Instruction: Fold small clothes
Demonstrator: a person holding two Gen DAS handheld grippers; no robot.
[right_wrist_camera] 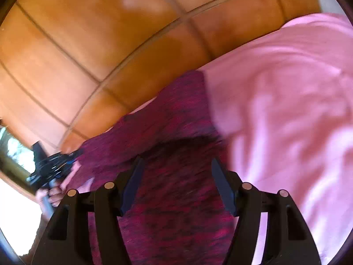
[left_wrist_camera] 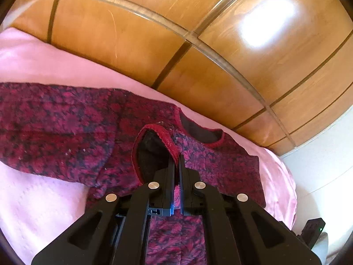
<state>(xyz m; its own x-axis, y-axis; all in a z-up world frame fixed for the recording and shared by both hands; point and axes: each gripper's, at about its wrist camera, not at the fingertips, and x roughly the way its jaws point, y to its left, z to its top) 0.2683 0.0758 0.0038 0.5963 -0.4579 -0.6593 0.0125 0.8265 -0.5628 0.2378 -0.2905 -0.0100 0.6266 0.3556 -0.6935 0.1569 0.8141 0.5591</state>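
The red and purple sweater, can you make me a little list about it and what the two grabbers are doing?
thing: sweater, fuzzy, red and purple with dark flecks
lying on: pink sheet
behind it: wooden panels
left gripper: fingers shut on a red-trimmed edge of the sweater, lifting that edge a little
right gripper: fingers open, over the sweater, holding nothing
picture quality: right wrist view is blurred
folding: sweater mostly spread out, not folded into a neat pile yet
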